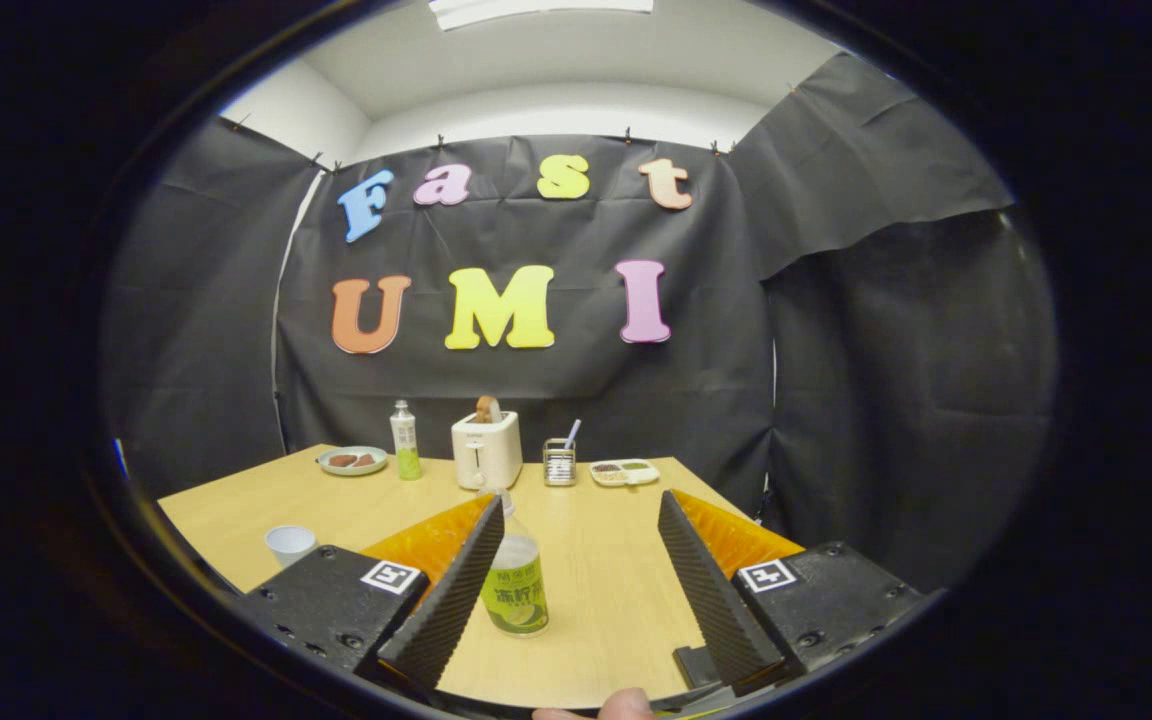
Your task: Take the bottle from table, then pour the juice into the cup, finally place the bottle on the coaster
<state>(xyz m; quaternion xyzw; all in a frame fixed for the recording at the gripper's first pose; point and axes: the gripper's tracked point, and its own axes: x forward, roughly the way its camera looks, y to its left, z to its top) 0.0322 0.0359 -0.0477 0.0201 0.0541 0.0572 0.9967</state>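
A clear bottle point(514, 585) with a green label and pale juice stands upright on the wooden table point(626, 610). It sits between my fingers, close against the inside of the left finger, which hides its left side. My gripper point(579, 500) is open, with a wide gap from the bottle to the right finger. A small white cup point(290, 543) stands on the table to the left, outside the left finger.
Along the table's far edge stand a plate with food point(352, 460), a second green-labelled bottle point(405, 441), a white toaster point(485, 448), a small metal holder point(559, 462) and a divided dish point(624, 472). A person's fingertip point(626, 706) shows behind the fingers.
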